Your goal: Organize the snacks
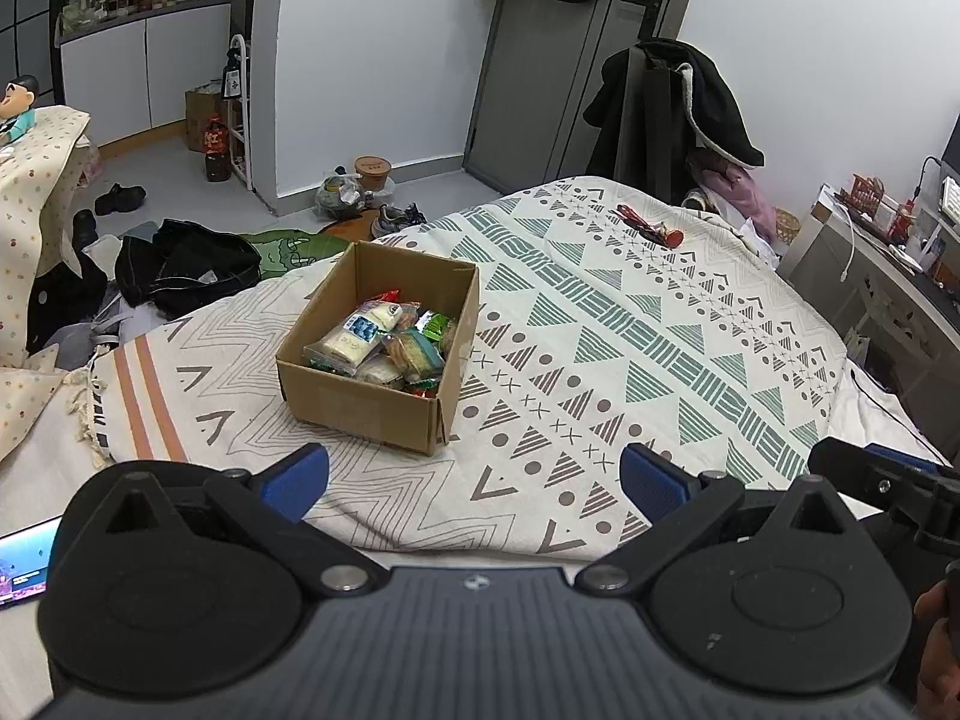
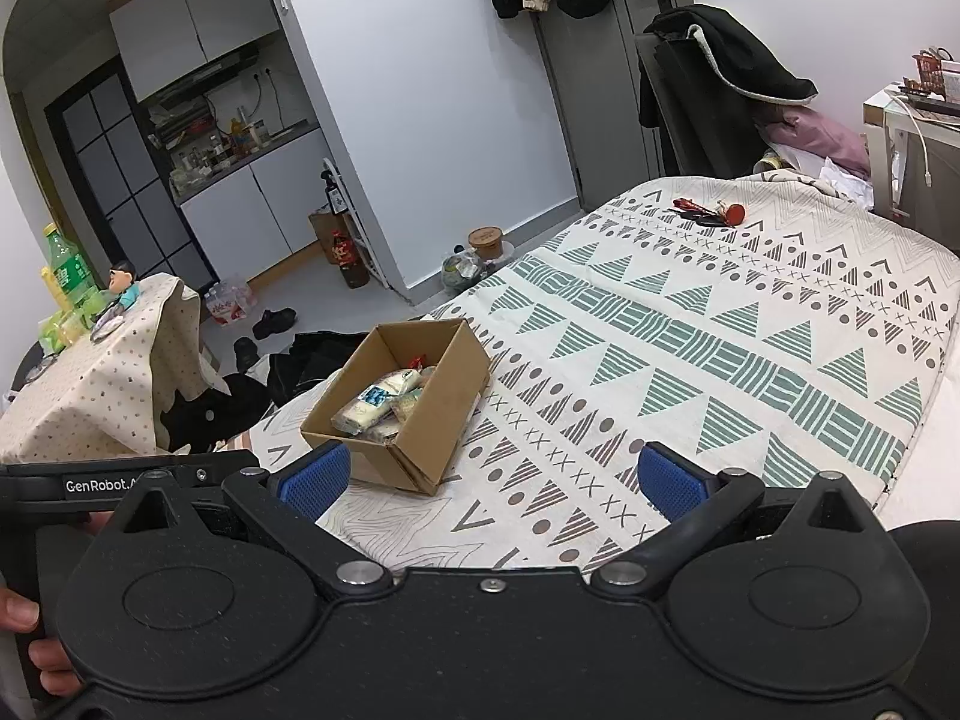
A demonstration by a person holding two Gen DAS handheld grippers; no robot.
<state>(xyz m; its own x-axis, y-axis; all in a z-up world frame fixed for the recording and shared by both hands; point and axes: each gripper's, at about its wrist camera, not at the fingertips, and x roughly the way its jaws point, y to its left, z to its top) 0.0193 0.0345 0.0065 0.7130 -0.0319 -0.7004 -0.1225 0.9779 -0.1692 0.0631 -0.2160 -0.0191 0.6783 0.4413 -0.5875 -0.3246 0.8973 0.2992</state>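
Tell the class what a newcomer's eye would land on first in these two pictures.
An open cardboard box full of wrapped snacks sits on the patterned blanket covering the bed. Both tools, left and right, hang open and empty near it. Behind, a dark coat drapes over a chair.

"GenRobot" printed white on left tool (image 2: 129,483) body.

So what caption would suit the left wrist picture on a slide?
Open left gripper hovers above a patterned bedspread, facing a cardboard box filled with snack packets.
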